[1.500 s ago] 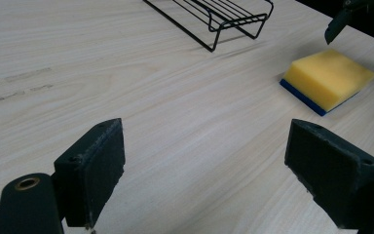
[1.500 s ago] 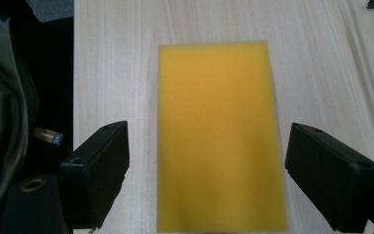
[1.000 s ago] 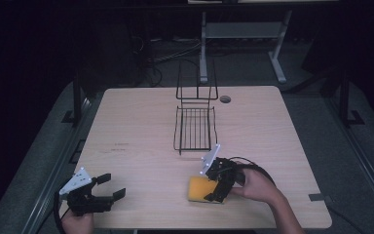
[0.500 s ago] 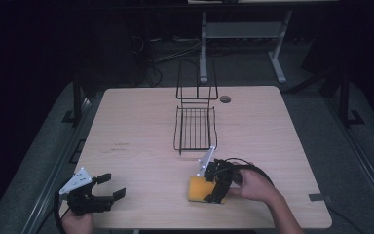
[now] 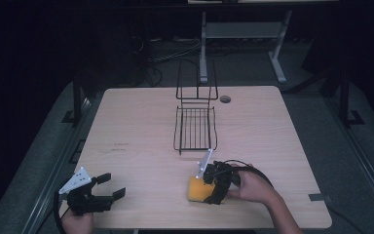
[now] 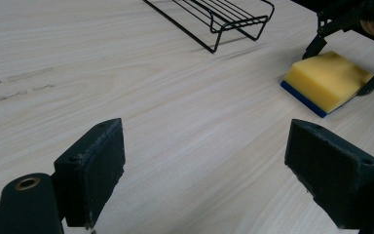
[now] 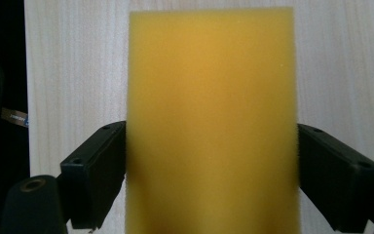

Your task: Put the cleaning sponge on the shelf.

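**Yellow sponge between the jaws of our right tool**

Yellow on top and blue along its underside, the sponge (image 5: 197,189) lies flat on the wooden desk (image 5: 141,126), near the front edge and a little right of the middle. Our right tool (image 5: 205,188) has it from the right side: in the right gripper view the sponge (image 7: 211,122) sits between both jaws, which touch its long sides, so we read this tool as closed on it. Our left tool (image 5: 111,186) rests at the front left corner of the desk, well apart from the sponge, its jaws spread wide with bare wood between them. Behind the sponge, toward the middle of the desk, stands a black wire rack (image 5: 195,127), apart from both tools.
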Motion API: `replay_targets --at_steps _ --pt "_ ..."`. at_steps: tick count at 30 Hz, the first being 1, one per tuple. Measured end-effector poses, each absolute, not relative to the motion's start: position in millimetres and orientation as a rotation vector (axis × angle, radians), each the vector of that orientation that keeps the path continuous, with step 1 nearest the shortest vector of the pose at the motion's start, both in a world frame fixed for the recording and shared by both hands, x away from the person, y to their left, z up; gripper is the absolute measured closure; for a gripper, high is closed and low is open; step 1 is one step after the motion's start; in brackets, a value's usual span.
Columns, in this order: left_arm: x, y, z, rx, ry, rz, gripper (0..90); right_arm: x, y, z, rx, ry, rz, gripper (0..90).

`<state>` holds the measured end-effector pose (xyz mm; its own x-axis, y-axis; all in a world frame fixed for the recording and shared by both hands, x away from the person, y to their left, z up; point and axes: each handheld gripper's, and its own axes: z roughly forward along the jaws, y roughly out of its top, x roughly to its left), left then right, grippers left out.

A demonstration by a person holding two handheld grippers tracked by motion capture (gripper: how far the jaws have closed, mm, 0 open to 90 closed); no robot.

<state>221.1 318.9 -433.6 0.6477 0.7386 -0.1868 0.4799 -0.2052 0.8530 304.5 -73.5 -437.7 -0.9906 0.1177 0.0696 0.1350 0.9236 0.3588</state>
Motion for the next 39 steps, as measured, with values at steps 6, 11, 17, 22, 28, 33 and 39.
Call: replay_targets --at_steps 6,11,17,22,28,33,39 --pt "221 318 -433 1.865 0.966 0.322 14.0 303 -71 -440 -0.193 -3.045 -0.552 15.9" --pt "221 320 -433 1.858 0.967 0.325 14.1 304 -69 -443 -0.190 -3.060 -0.530 16.3" --pt "221 321 -434 1.856 0.971 0.321 14.1 303 -69 -443 -0.187 -3.064 -0.525 18.9" --pt "221 321 -433 1.855 0.970 0.321 14.1 302 -69 -443 -0.179 -3.066 -0.516 20.1" --pt "221 321 -433 1.848 0.970 0.327 14.0 302 -69 -442 -0.175 -3.067 -0.523 21.3" --pt "221 321 -433 1.847 0.969 0.327 14.1 302 -69 -437 -0.164 -3.075 -0.533 21.6" --pt "221 321 -433 1.843 0.972 0.324 14.0 306 -70 -428 -0.167 -3.075 -0.561 21.6"
